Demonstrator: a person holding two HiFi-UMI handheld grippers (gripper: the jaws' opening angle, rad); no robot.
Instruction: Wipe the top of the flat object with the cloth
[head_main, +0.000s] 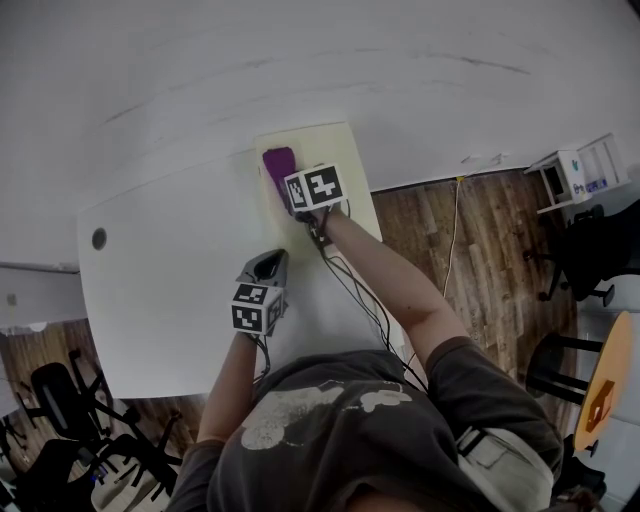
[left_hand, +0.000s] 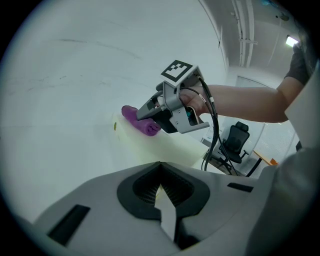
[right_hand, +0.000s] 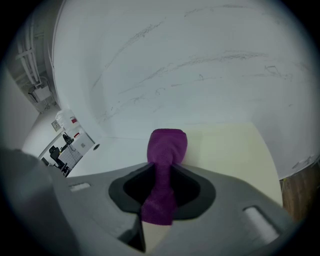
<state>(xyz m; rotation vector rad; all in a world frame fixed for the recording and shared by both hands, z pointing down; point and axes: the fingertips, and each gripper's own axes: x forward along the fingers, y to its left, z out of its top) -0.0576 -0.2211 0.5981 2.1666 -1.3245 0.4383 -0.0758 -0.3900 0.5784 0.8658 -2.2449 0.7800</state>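
Observation:
A pale yellow flat board (head_main: 345, 150) lies at the far edge of the white table (head_main: 170, 290), against the wall. My right gripper (head_main: 287, 180) is shut on a rolled purple cloth (head_main: 278, 162), which rests on the board's left part. In the right gripper view the cloth (right_hand: 167, 145) runs out through the right gripper (right_hand: 162, 172) onto the board (right_hand: 235, 160). My left gripper (head_main: 270, 263) sits lower on the bare table, jaws together and empty. The left gripper (left_hand: 161, 170) looks toward the cloth (left_hand: 134, 116) and the right gripper (left_hand: 151, 111) over the board (left_hand: 165, 150).
A round cable hole (head_main: 99, 238) is in the table's left part. Cables trail from both grippers along the arms. Off the table stand office chairs (head_main: 60, 400) at lower left, a white shelf unit (head_main: 580, 175) and an orange round table (head_main: 605, 390) at right.

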